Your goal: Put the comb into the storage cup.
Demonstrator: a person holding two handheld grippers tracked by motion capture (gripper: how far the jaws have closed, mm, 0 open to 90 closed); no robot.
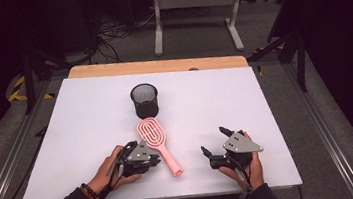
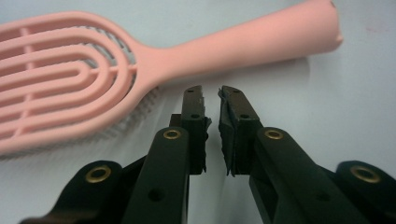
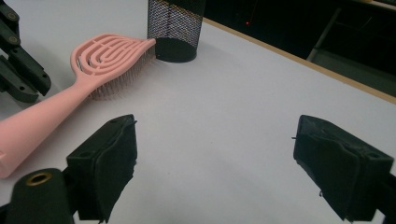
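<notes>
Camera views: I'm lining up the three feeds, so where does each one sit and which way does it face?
High view: above the near table edge, looking forward and down on the white table; forearms, left gripper, right gripper.
Left gripper view: rides that gripper, low, facing the pink hairbrush; nearly closed jaws.
Right gripper view: faces the mesh cup; wide jaws.
Shared: all show the hairbrush.

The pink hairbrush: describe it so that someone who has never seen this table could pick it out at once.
On the white table, look just in front of the black mesh cup standing near the middle. The pink hairbrush lies flat there, its oval slotted head toward the cup, its handle running back beside the left gripper. It is the sole pink thing there.
</notes>
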